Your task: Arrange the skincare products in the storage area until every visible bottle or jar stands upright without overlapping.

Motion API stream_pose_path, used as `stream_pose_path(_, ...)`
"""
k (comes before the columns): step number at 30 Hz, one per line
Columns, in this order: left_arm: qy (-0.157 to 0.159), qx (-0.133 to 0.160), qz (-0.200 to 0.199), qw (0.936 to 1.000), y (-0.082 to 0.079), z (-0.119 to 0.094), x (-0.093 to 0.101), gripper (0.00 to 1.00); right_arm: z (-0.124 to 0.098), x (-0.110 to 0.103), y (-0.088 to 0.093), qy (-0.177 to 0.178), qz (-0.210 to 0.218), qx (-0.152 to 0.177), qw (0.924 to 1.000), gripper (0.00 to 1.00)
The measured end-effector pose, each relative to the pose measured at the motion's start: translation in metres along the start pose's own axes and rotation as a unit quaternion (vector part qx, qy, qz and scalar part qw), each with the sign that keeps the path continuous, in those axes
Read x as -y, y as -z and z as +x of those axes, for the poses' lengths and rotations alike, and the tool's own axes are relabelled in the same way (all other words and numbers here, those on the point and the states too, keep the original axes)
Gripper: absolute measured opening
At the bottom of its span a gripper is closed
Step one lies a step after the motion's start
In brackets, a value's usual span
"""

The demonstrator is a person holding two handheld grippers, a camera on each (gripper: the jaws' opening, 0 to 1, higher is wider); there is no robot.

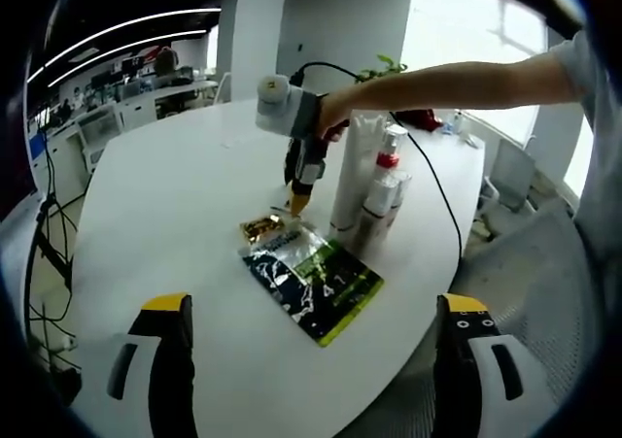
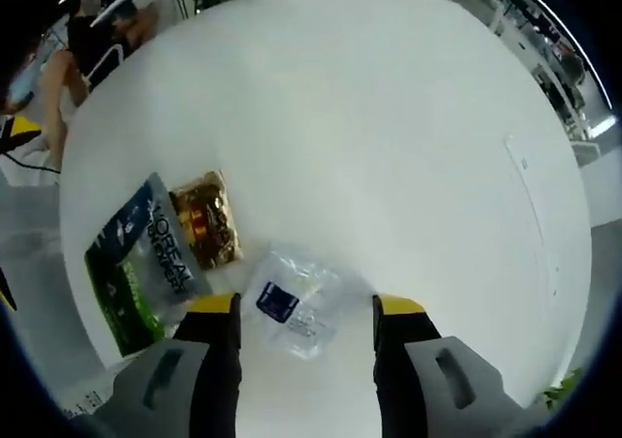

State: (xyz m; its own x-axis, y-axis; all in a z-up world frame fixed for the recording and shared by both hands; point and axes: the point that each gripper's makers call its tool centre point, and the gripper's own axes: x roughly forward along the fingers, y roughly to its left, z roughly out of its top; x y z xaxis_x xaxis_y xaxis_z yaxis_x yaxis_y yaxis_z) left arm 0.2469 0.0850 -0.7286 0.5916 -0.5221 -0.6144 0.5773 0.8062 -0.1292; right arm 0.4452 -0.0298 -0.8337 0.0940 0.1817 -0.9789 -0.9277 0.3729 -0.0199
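On the white table [image 1: 175, 205], upright bottles [image 1: 374, 181] cluster at 1 o'clock of the green L'Oreal sachet [image 1: 313, 281] and gold sachet [image 1: 260, 228] (both flat). Right gripper [image 2: 303, 307] spread open over a clear sachet [image 2: 292, 307]; left gripper [image 1: 311, 307] open, empty
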Motion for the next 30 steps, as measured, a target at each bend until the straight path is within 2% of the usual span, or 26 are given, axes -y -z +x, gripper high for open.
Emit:
stream_pose_path(2, 0.0, 0.001, -0.001, 1.0, 0.0, 0.0, 0.0, 0.96, 0.001, 0.004, 0.001, 0.0, 0.008, -0.013, 0.9999, 0.52)
stream_pose_path(7, 0.002, 0.001, -0.002, 1.0, 0.0, 0.0, 0.001, 0.96, 0.003, 0.006, -0.003, -0.002, -0.003, -0.011, 0.9999, 0.48)
stream_pose_path(11, 0.002, 0.001, -0.003, 1.0, 0.0, 0.0, 0.0, 0.96, 0.003, 0.006, -0.004, -0.006, -0.018, -0.005, 0.9998, 0.41)
stream_pose_path(22, 0.003, 0.0, -0.003, 1.0, 0.0, 0.002, 0.001, 0.95, 0.002, 0.011, -0.002, -0.01, -0.028, 0.014, 0.9994, 0.39)
stream_pose_path(30, 0.004, 0.001, -0.007, 1.0, 0.0, 0.001, 0.001, 0.95, -0.008, 0.003, -0.002, -0.008, -0.029, 0.03, 0.9991, 0.39)
